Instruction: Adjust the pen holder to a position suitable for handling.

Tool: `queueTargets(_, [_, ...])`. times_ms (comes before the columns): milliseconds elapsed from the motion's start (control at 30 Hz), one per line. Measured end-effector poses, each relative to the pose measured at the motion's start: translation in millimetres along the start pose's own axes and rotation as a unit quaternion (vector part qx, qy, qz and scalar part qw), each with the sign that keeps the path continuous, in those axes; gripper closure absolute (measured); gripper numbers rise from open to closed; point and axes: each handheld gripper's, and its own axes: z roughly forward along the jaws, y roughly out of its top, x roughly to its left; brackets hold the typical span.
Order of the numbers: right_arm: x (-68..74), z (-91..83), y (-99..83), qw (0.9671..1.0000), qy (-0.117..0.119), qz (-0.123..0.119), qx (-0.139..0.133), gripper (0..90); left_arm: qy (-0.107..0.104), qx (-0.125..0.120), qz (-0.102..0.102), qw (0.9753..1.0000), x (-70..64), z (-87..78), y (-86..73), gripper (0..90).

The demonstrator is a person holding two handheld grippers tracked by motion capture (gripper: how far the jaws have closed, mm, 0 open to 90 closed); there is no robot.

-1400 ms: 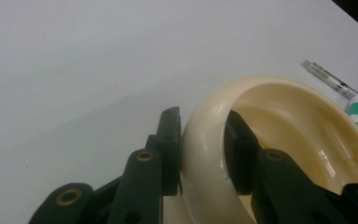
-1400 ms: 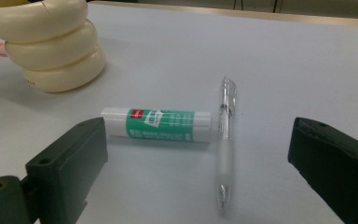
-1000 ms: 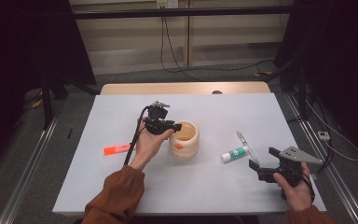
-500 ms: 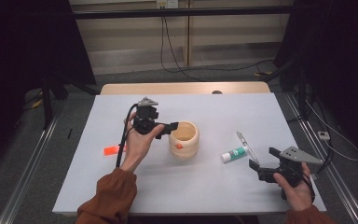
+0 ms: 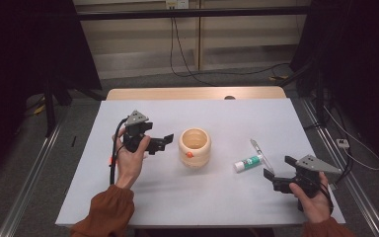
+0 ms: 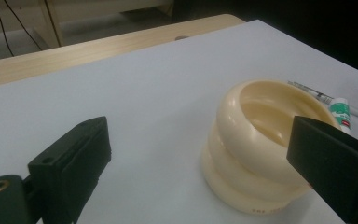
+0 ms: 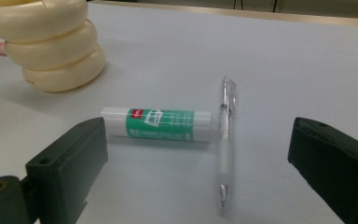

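A cream ribbed cup (image 5: pixel 195 147) stands mid-table with a small orange spot on its front. My left gripper (image 5: pixel 164 142) hovers just left of it, open and empty; in the left gripper view the cup (image 6: pixel 261 154) sits near the right jaw. A green-and-white glue stick (image 5: pixel 249 162) and a clear pen (image 5: pixel 260 154) lie to the right of the cup. My right gripper (image 5: pixel 279 170) is open a short way in front of them. In the right gripper view the glue stick (image 7: pixel 156 123) and the pen (image 7: pixel 224 140) lie between the jaws, farther off.
An orange marker (image 5: pixel 111 159) lies on the white table (image 5: pixel 202 202), mostly hidden behind the left hand. A wooden strip (image 5: pixel 192 94) runs along the far edge. Cables trail on the floor beyond, and metal rails flank both sides.
The left gripper has drawn back to the left, away from the cup's rim, with its jaws open. The right gripper has stayed where it was.
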Motion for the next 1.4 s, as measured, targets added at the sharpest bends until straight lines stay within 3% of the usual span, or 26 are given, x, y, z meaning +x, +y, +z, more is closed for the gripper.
queueTargets(133, [0.3,0.0,0.1,1.0,0.001,0.0,0.0,4.5,0.026,-0.001,0.022,0.9994,-3.5,-6.5,-6.3,6.4])
queueTargets(400, [0.1,0.8,0.5,1.0,0.0,-0.001,0.0,4.5,0.03,-0.001,0.013,0.9994,-1.1,-16.3,-21.0,6.3])
queueTargets(567, [0.5,1.4,0.7,1.0,0.001,-0.003,0.001,4.5,0.033,0.005,0.021,0.9992,-1.1,-23.9,-33.1,6.3])
queueTargets(900, [0.9,2.9,1.1,1.0,-0.002,0.001,0.001,4.5,0.052,-0.003,0.012,0.9986,1.4,-44.5,-58.3,6.3])
queueTargets(1000, [1.1,3.5,1.1,1.0,-0.003,0.003,0.002,4.5,0.044,0.006,0.018,0.9988,1.4,-48.7,-63.7,5.6])
queueTargets(1067, [1.1,3.3,1.0,1.0,-0.003,0.003,0.003,4.5,0.046,-0.003,0.017,0.9988,-0.1,-53.2,-69.3,5.0])
queueTargets(1167, [0.7,2.7,0.6,1.0,-0.001,0.001,0.002,4.5,0.054,-0.002,0.03,0.9981,-2.7,-59.2,-77.8,4.5])
queueTargets(1333, [0.8,1.0,0.4,1.0,-0.001,0.0,0.001,4.5,0.052,-0.013,0.011,0.9985,-1.7,-71.8,-96.0,4.5])
queueTargets(1400, [1.3,0.5,0.6,1.0,0.001,-0.002,0.001,4.5,0.056,-0.026,-0.012,0.998,-0.6,-77.5,-100.0,4.7])
